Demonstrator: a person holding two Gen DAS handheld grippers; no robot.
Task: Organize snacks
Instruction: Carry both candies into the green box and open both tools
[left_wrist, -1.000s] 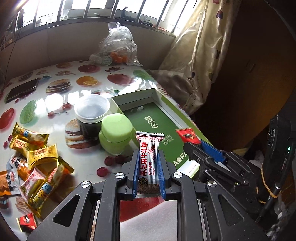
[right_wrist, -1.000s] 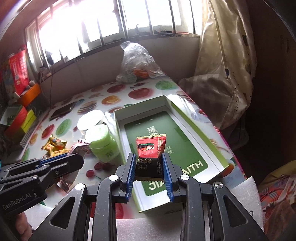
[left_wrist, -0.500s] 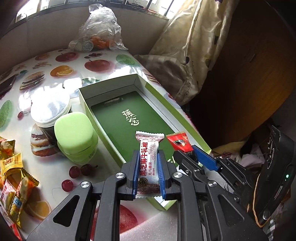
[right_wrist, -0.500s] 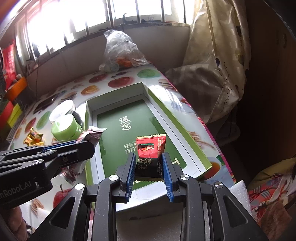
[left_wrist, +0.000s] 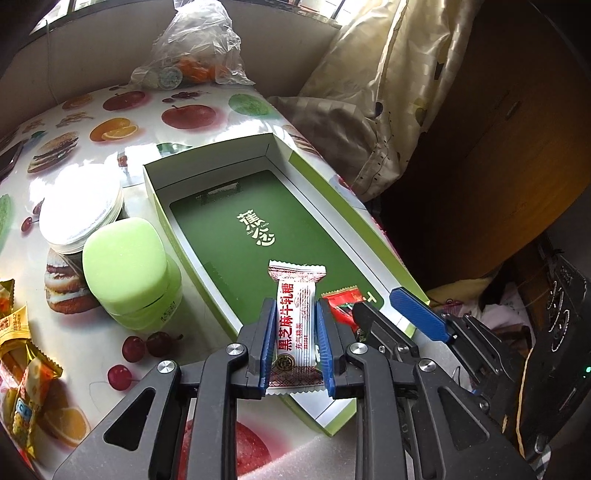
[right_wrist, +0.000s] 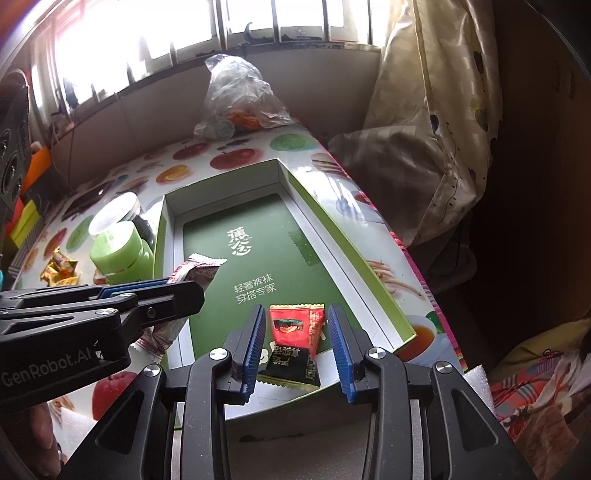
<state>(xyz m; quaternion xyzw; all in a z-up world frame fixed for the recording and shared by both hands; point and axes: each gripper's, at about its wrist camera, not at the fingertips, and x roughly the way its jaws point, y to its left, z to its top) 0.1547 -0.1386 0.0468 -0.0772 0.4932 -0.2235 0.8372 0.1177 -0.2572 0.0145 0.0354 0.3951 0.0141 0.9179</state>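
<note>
Fruit-print tablecloth (left_wrist: 192, 114); left tool (left_wrist: 295, 341) opening around white candy (left_wrist: 295, 325); right tool (right_wrist: 297, 349) opening, red-black packet (right_wrist: 295, 343) loose.

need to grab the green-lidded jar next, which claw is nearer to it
Left. The left claw sits just beside the green-lidded jar, over the green box's near-left edge; the right claw is farther across the box.

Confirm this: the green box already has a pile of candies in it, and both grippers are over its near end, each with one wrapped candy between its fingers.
Not right. In the right wrist view the green box shows only its bare printed floor, no pile. The rest stands: the left gripper has the white candy and the right gripper the red-and-black candy between opening jaws over its near end.
</note>
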